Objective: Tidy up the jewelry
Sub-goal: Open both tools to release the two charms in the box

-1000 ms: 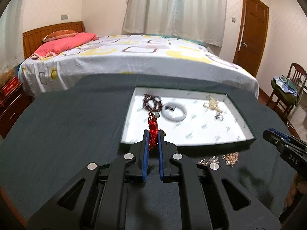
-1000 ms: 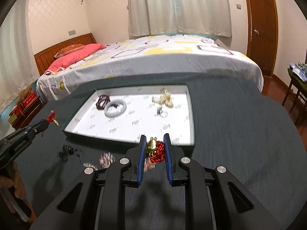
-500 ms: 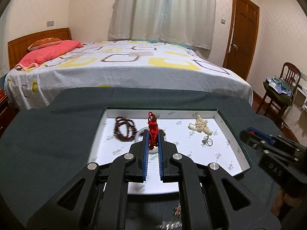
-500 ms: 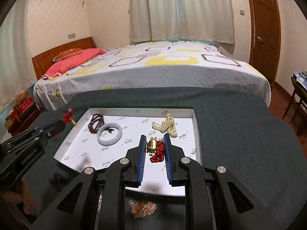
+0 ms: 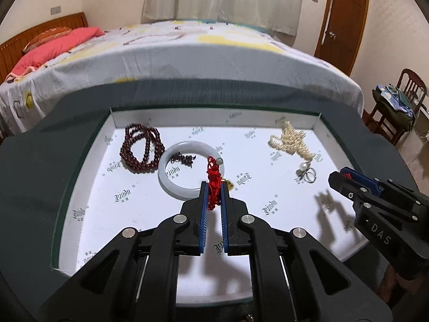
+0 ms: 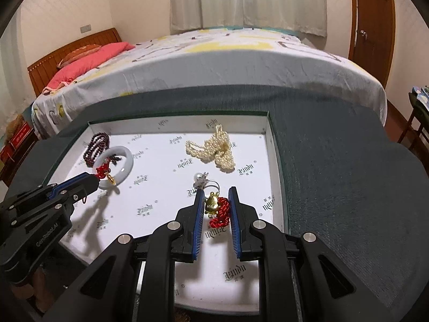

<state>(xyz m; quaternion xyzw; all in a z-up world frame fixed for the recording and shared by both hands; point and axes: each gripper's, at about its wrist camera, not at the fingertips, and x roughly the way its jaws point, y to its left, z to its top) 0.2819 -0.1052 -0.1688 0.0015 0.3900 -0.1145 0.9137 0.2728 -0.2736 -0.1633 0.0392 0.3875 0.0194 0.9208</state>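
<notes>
Both tools hang over a shallow white tray that sits on a dark green table at the foot of a bed. The left hand-held gripper is clamped on a red knotted cord charm that stands up between its blue pads, topped by a pale bead, with a small gold piece just showing at its right side; it hovers above the middle of the tray, over the near rim of a pale jade bangle. The right hand-held gripper is closed on a second red cord carrying a gold animal-shaped pendant, held above the tray near its right edge. In the tray's far left corner lies a coiled dark red bead bracelet, touching or just beside the bangle, with a few darker beads lying inside the bangle's ring. Toward the far right corner rests a heap of small cream pearls, and just nearer than that a silver ring with a single pearl lies on the tray floor, close in front of the right tool's tips. Whether either held charm touches the tray is hard to judge from these angles; both appear lifted clear, casting shadows on the white lining.
</notes>
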